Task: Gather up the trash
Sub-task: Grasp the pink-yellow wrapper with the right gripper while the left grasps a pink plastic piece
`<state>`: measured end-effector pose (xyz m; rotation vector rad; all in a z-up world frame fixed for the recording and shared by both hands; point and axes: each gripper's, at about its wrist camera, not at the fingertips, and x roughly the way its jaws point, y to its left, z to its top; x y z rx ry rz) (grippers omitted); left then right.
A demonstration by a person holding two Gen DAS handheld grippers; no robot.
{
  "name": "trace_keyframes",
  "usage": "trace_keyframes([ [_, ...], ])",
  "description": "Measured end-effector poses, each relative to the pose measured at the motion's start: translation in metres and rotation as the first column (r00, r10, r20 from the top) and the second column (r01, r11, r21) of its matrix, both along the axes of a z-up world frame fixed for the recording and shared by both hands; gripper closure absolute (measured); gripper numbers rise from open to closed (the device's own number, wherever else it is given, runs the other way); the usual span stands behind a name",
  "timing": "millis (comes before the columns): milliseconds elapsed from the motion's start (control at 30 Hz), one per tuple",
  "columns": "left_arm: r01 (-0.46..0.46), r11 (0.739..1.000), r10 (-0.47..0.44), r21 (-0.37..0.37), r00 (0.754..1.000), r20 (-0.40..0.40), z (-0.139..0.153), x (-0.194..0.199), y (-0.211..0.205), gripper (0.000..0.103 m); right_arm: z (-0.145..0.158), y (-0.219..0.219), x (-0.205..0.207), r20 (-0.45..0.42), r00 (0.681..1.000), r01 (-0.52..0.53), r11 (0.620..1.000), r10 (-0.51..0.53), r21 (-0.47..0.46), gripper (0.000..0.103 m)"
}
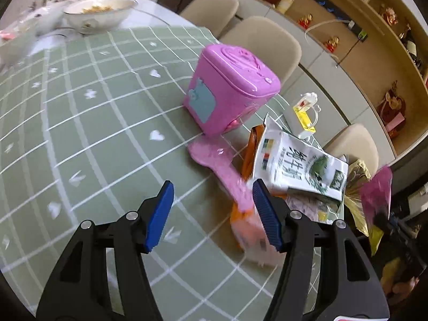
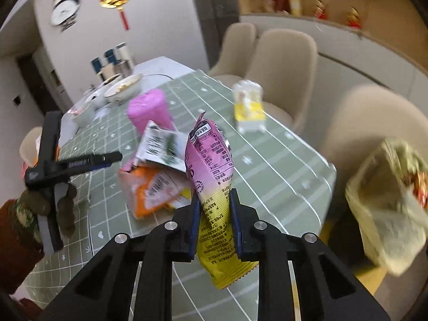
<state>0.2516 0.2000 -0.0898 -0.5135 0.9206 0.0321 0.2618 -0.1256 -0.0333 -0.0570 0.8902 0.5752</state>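
Pink-yellow wrapper [image 2: 212, 187] clamped in right gripper [image 2: 215, 208].

Green checked tablecloth [image 1: 88, 123] spread over the table. At twelve o'clock, upright pink lidded box [image 1: 230, 88]. At eleven, far end, white bowl [image 1: 100, 13] with food. At one o'clock, small yellow-and-white toy [image 1: 305, 115] near the edge. Beyond, beige chairs [image 1: 260, 42]. On the wall, round clock [image 2: 64, 9].
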Motion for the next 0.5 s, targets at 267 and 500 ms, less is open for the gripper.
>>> trace_keyframes([
  [267,0.050,0.991,-0.038,0.127,0.995,-0.092,-0.016,0.046,-0.013,0.057,-0.033,-0.016,-0.009,-0.067,0.994,0.086,0.996,-0.088,-0.036,0.082],
  [500,0.080,0.988,-0.066,0.129,0.992,-0.109,-0.015,0.028,-0.014,0.085,-0.053,-0.010,-0.015,-0.134,0.986,0.090,0.994,-0.098,-0.060,0.082],
])
